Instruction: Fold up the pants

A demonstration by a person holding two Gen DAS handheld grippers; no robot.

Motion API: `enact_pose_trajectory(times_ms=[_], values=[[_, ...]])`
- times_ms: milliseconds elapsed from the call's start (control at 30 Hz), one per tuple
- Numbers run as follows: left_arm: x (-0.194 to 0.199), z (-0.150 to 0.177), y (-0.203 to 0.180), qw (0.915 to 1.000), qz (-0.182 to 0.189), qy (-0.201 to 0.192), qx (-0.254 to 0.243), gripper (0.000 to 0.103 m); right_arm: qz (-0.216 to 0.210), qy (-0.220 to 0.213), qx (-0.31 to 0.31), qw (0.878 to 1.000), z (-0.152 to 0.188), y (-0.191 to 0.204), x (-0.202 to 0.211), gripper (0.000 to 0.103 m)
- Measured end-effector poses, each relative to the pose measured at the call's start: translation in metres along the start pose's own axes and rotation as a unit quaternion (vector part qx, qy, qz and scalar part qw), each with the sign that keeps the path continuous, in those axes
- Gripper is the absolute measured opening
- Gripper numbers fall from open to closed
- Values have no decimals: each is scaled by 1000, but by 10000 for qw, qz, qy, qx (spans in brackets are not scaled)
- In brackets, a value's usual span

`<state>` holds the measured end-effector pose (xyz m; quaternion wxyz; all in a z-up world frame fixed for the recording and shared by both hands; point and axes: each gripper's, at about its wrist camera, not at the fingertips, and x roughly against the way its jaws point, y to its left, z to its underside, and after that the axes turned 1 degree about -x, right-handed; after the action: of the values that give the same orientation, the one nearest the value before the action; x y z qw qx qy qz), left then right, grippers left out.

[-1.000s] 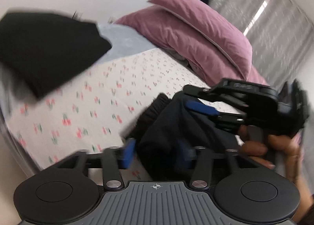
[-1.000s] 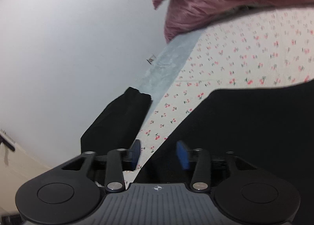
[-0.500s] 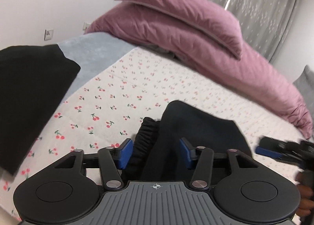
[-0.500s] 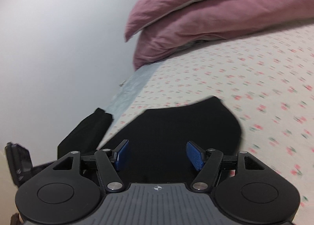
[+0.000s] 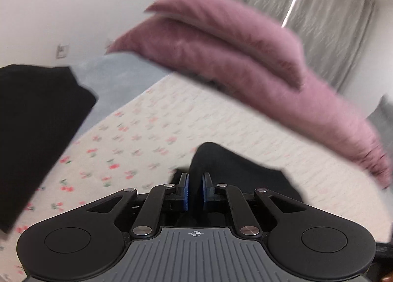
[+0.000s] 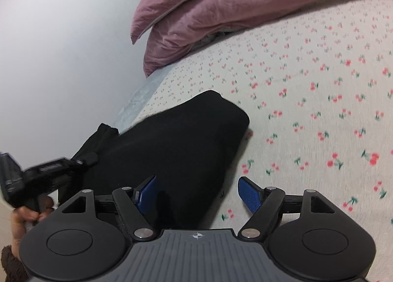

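The black pants (image 6: 176, 144) are seen folded on the bed (image 6: 319, 85), at 12 o'clock of both cams; only a thin pinch of fabric is clamped by the nearly closed left hand-held gripper (image 5: 195, 193), so a tug could slip it or drag the fold apart. Nothing is gripped by the wide-open right hand-held gripper (image 6: 197, 196), w/ the pants' edge lying between its fingers. Vs. the earlier frame, the left jaws have just been closing onto the cloth and the right jaws opening.

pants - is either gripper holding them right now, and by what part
The left gripper is pinching the black pants at their near edge, its jaws having just closed. The right gripper is open, holding nothing.
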<state>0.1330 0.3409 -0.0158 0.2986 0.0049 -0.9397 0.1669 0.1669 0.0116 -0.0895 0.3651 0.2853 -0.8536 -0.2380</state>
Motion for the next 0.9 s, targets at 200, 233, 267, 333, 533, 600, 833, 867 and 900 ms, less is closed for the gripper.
enact_pose_trajectory(times_ms=[200, 233, 267, 333, 533, 600, 833, 867, 900], values=[[-15, -2, 18, 9992, -13, 388, -91, 74, -222, 68, -319, 9992, 8, -10, -8, 75], [-18, -4, 21, 9988, 144, 463, -55, 74, -283, 71, -416, 9987, 7, -12, -10, 75], [-22, -6, 26, 9979, 287, 587, 49, 74, -347, 80, -537, 9979, 7, -13, -12, 75], [-35, -9, 37, 9938, 565, 865, 410, 74, -505, 91, -813, 9954, 5, -16, -17, 70], [-71, -4, 58, 9700, 1621, 1354, 1208, 72, -655, -8, -1221, 9904, 5, -17, -32, 64], [-80, 0, 61, 9640, 1788, 1387, 1396, 71, -643, -31, -1272, 9898, 3, -14, -38, 64], [-93, 17, 59, 9519, 1954, 1130, 2071, 46, -478, -50, -1682, 9846, -1, -8, -50, 35], [-90, 18, 56, 9539, 1908, 1043, 2067, 42, -554, -61, -1869, 9808, -1, -10, -46, 30], [-87, 19, 53, 9552, 1896, 974, 2051, 35, -647, -91, -1988, 9779, -2, -10, -41, 29]])
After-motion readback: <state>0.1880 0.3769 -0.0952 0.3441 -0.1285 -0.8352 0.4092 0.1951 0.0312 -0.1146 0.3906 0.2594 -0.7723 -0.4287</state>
